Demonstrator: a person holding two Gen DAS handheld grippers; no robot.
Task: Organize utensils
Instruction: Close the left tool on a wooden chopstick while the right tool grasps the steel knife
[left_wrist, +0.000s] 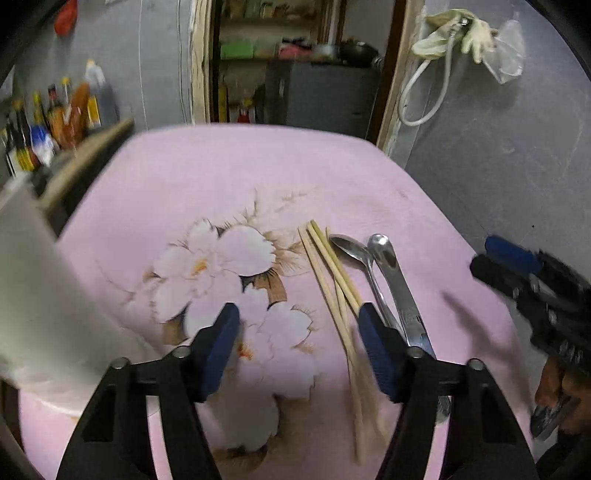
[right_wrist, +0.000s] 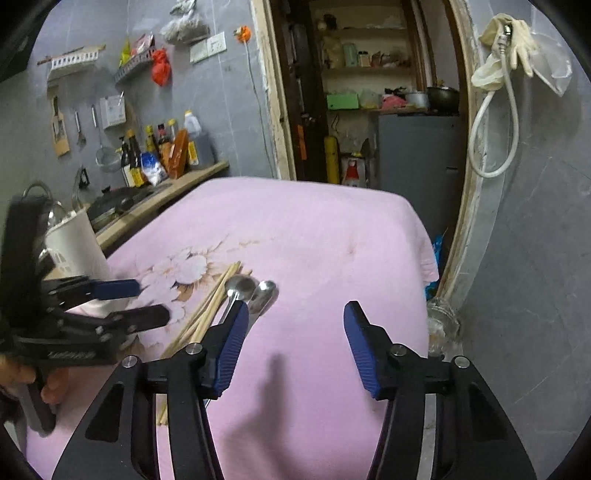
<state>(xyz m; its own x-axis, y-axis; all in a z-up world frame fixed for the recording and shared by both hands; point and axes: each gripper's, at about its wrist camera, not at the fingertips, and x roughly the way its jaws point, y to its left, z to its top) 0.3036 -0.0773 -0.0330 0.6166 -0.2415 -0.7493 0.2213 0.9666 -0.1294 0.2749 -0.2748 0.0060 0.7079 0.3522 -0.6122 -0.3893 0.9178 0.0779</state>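
Several wooden chopsticks (left_wrist: 328, 273) (right_wrist: 214, 299) lie in a loose bundle on a pink flowered cloth (left_wrist: 258, 177) (right_wrist: 314, 240). Just to their right are two metal spoons (left_wrist: 351, 251) (left_wrist: 388, 254) (right_wrist: 240, 286) (right_wrist: 264, 293), bowls pointing away. My left gripper (left_wrist: 299, 312) (right_wrist: 151, 300) is open over the flower print, its right finger above the chopsticks and nothing between its pads. My right gripper (right_wrist: 295, 308) (left_wrist: 482, 254) is open over bare cloth right of the spoons, holding nothing. A white cup (left_wrist: 33, 295) (right_wrist: 74, 243) stands at the cloth's left edge.
A wooden counter (right_wrist: 166, 192) with sauce bottles (right_wrist: 159, 155) (left_wrist: 48, 118) runs along the left wall. A doorway (right_wrist: 369, 110) to a shelved pantry lies behind the table. A glass jar (right_wrist: 441, 325) sits low by the table's right edge. A hose and gloves (right_wrist: 495, 92) hang on the right wall.
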